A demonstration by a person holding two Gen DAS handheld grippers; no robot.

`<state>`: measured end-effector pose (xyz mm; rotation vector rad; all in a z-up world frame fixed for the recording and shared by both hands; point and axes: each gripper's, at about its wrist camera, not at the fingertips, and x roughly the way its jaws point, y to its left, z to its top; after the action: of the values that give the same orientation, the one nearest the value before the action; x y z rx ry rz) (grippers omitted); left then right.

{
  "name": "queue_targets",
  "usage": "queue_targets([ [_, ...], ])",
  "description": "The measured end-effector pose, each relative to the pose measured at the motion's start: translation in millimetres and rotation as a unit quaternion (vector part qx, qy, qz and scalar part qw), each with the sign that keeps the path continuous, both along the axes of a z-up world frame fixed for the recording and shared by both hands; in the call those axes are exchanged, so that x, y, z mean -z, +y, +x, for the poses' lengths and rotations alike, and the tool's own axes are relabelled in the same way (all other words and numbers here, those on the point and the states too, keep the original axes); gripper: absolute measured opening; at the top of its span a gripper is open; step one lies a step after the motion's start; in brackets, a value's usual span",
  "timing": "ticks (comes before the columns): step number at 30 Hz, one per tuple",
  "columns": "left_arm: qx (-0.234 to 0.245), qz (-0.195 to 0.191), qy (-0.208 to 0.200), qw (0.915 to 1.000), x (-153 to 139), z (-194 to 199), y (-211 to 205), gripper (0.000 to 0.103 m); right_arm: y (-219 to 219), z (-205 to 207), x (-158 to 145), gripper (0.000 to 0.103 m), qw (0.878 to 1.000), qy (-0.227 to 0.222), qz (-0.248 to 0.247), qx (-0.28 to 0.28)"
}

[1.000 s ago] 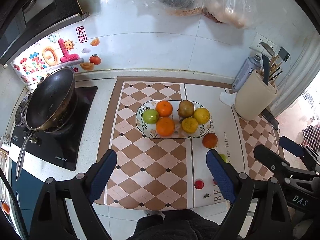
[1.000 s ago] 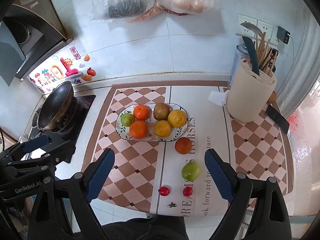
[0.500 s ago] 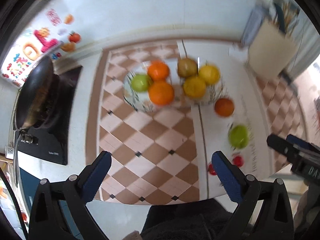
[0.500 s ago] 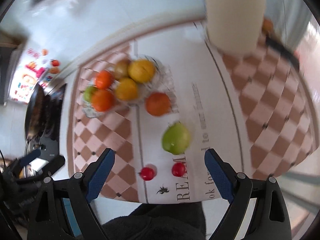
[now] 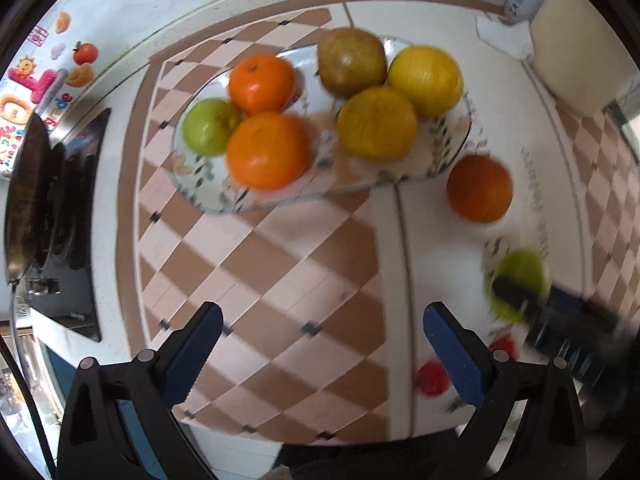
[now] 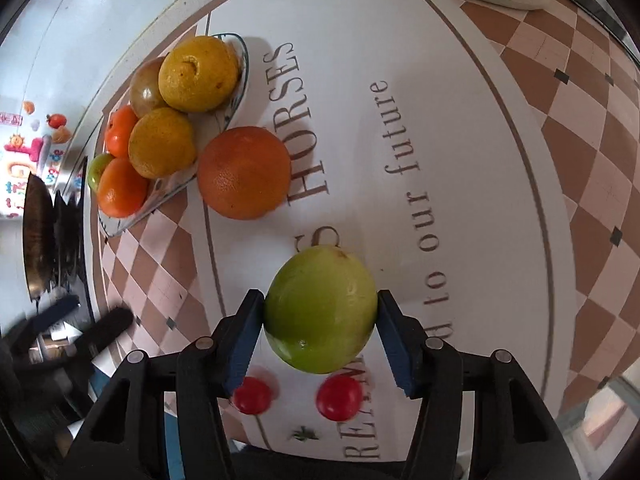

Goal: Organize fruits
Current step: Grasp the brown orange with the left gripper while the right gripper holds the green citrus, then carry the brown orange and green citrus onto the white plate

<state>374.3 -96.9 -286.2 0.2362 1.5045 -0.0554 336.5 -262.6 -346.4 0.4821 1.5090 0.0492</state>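
A patterned plate [image 5: 456,148] holds several fruits: oranges, yellow citrus, a brown fruit and a small green one. A loose orange [image 6: 244,172] lies just right of the plate [image 6: 236,92]; it also shows in the left wrist view [image 5: 479,188]. My right gripper [image 6: 320,340] is shut on a green apple [image 6: 320,308], both blue pads touching its sides; the apple also shows in the left wrist view [image 5: 520,272]. Two small red tomatoes [image 6: 338,398] lie under it near the counter's front edge. My left gripper [image 5: 320,352] is open and empty over the checkered mat.
A dark pan [image 5: 28,204] sits on a black cooktop at the left. A cream utensil holder [image 5: 576,48] and a crumpled tissue [image 5: 504,34] stand at the back right. The counter's front edge runs just below both grippers.
Both grippers dropped closer to the counter. The right gripper moved in on the green apple and closed its pads on it. The left gripper stayed open.
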Motion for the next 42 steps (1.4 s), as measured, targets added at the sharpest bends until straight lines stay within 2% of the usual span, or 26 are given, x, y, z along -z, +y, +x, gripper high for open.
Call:
queue_targets([
  [5, -0.01, -0.066, 0.026, 0.9974, 8, 31, -35, 0.103, -35, -8, -3, 0.059, 1.0, -0.001, -0.019, 0.022],
  [8, 0.003, -0.094, 0.044, 0.9946, 16, 46, -62, 0.103, -63, -8, 0, 0.059, 0.999, 0.004, -0.029, 0.046],
  [13, 0.048, -0.075, 0.059, 0.9943, 40, 62, -109, 0.102, -84, -6, 2, 0.059, 0.997, 0.008, -0.029, 0.064],
  [14, 0.054, -0.07, 0.063, 0.9941, 44, 63, -116, 0.099, -85, -5, 2, 0.059, 0.997, 0.009, -0.03, 0.064],
  [16, 0.07, -0.053, 0.066, 0.9939, 54, 62, -127, 0.081, -86, -4, 2, 0.06, 0.997, 0.009, -0.028, 0.065],
  [17, 0.088, -0.032, 0.054, 0.9942, 56, 61, -134, 0.075, -87, -3, 2, 0.06, 0.997, 0.009, -0.028, 0.066],
  [20, 0.121, -0.01, 0.031, 0.9921, 56, 59, -147, 0.057, -88, 0, 0, 0.06, 0.997, 0.01, -0.029, 0.066],
  [22, 0.134, -0.006, 0.027, 0.9906, 55, 57, -157, 0.052, -87, 2, -1, 0.06, 0.997, 0.012, -0.032, 0.063],
  [24, 0.144, -0.003, 0.018, 0.9894, 51, 55, -162, 0.038, -86, 0, -4, 0.06, 0.998, 0.014, -0.034, 0.059],
  [26, 0.146, -0.006, 0.01, 0.9891, 45, 54, -161, 0.029, -84, 0, -5, 0.06, 0.998, 0.015, -0.032, 0.055],
  [30, 0.141, -0.027, 0.017, 0.9896, 40, 50, -150, 0.03, -72, 3, -4, 0.06, 0.998, 0.017, -0.036, 0.045],
  [34, 0.109, -0.05, 0.027, 0.9924, 42, 54, -129, 0.035, -68, 6, -3, 0.06, 0.998, 0.019, -0.03, 0.048],
  [39, 0.072, -0.093, 0.053, 0.9916, 39, 57, -107, 0.038, -65, 11, -4, 0.06, 0.998, 0.02, -0.033, 0.047],
  [42, 0.069, -0.091, 0.064, 0.9913, 43, 56, -99, 0.045, -66, 13, -5, 0.06, 0.998, 0.019, -0.028, 0.053],
])
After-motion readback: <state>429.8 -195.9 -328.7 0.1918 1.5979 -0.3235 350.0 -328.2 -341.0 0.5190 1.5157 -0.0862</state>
